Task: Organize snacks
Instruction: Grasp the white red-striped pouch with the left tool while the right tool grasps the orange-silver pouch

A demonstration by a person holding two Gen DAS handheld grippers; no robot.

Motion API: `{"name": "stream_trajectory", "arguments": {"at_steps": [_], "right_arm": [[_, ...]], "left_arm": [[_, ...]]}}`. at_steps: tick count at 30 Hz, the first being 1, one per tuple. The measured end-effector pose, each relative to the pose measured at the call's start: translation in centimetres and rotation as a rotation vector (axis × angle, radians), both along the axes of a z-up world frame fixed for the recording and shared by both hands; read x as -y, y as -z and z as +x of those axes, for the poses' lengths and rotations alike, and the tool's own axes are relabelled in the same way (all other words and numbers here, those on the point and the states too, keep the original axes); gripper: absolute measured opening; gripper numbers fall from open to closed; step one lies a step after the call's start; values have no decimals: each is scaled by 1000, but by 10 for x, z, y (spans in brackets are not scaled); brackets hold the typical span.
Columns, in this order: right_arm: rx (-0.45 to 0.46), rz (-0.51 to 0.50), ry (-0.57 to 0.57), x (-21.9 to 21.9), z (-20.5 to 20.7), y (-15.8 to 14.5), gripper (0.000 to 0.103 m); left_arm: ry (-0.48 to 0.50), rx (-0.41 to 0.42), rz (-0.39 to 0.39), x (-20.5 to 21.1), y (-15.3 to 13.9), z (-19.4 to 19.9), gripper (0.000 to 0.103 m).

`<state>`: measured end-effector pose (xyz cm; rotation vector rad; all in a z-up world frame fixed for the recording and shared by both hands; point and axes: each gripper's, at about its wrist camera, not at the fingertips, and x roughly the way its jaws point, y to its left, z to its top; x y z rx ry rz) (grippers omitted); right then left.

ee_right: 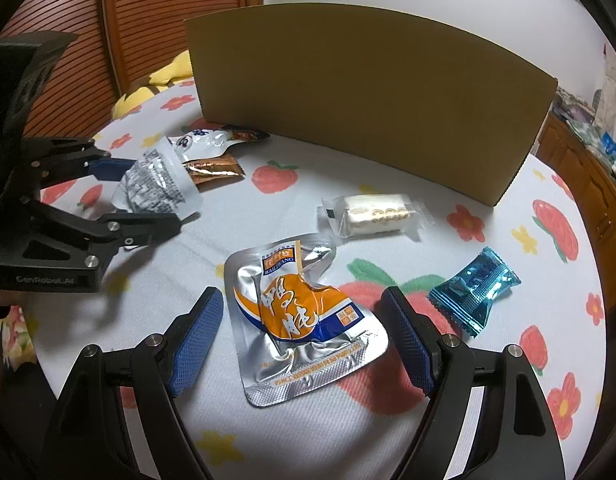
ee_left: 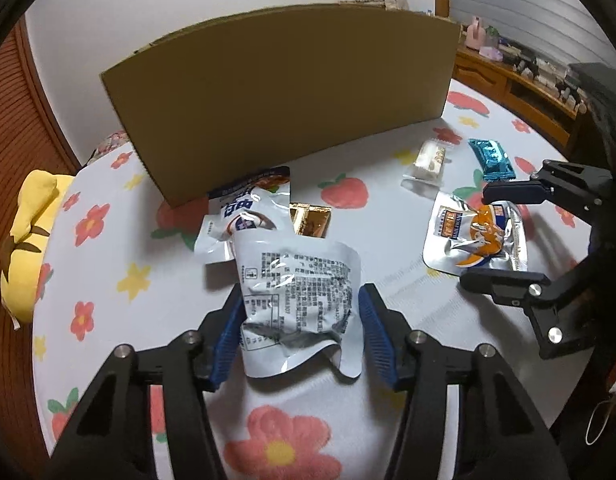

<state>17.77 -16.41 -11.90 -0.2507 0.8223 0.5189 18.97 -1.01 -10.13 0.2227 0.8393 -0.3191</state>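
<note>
My left gripper (ee_left: 298,312) is open, its blue pads on either side of a silver pouch with printed text (ee_left: 298,292); I cannot tell if they touch it. It also shows in the right wrist view (ee_right: 156,188). Behind it lie a white and blue pouch (ee_left: 248,208) and a gold wrapper (ee_left: 312,220). My right gripper (ee_right: 304,320) is open around a silver and orange pouch (ee_right: 304,324), which also shows in the left wrist view (ee_left: 476,236). A white wafer pack (ee_right: 376,212) and a blue candy wrapper (ee_right: 476,288) lie to its right.
A tall cardboard box (ee_left: 284,92) stands at the back of the round table with a flowered cloth (ee_left: 276,440). A yellow plush (ee_left: 24,236) lies at the left edge. A wooden cabinet (ee_left: 520,88) stands at the right, beyond the table.
</note>
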Motion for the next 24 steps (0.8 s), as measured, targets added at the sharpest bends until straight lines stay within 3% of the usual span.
{"name": "stream_trajectory", "arguments": {"at_steps": [11,15,17,18,19,24], "right_arm": [[-24,-28,-59,-7,-2,-3,79],[-38,-35,-84,-8,-4,-5,67],[-40,-40,-84,-9,-4,-5,66],[-34,-39,-77,-9,-4,-6,53],[-41,-23,-75,-6,-3,-8,48],[-63,10,-88,-3,-4,-10,40]], "left_arm": [[-21,68,-92,-10,-18,-22,56],[-19,81,-107,-10,-23,-27,56],[-18,87,-113,-9,-24,-28,56],[-19,88,-116,-9,-24,-29,56],[-19,88,-121,-9,-24,-29,56],[-20,86,-126,-9,-24,-29,56]]}}
